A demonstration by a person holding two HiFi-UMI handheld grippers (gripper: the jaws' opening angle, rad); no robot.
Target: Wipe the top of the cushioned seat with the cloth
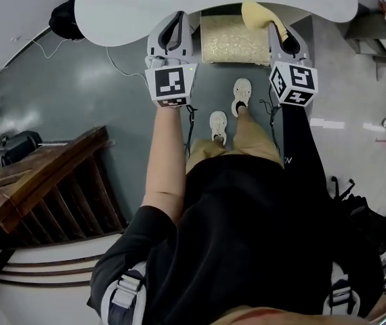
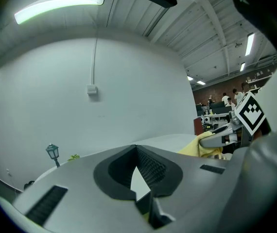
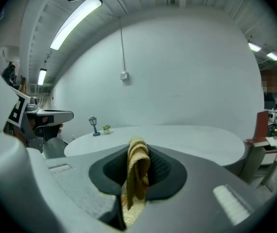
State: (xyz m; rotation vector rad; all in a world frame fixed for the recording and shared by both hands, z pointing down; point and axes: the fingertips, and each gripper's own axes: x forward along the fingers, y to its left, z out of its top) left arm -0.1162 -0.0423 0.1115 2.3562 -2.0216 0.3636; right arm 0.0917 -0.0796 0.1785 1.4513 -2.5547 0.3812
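One beige cushioned seat (image 1: 233,40) sits half-tucked under a single white table (image 1: 213,5), with a wooden railing (image 1: 51,181) at left, as the right gripper (image 1: 282,38) clamps one yellow cloth (image 1: 257,13) above the seat's right corner and the left gripper (image 1: 173,36), jaws drawn together, holds nothing.

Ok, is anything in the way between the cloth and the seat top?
Nothing visible lies on the exposed top of the seat. The cloth, clamped in the right gripper, hangs by the seat's far right corner. The white table overhangs the seat's far edge, so that strip may be awkward to reach.
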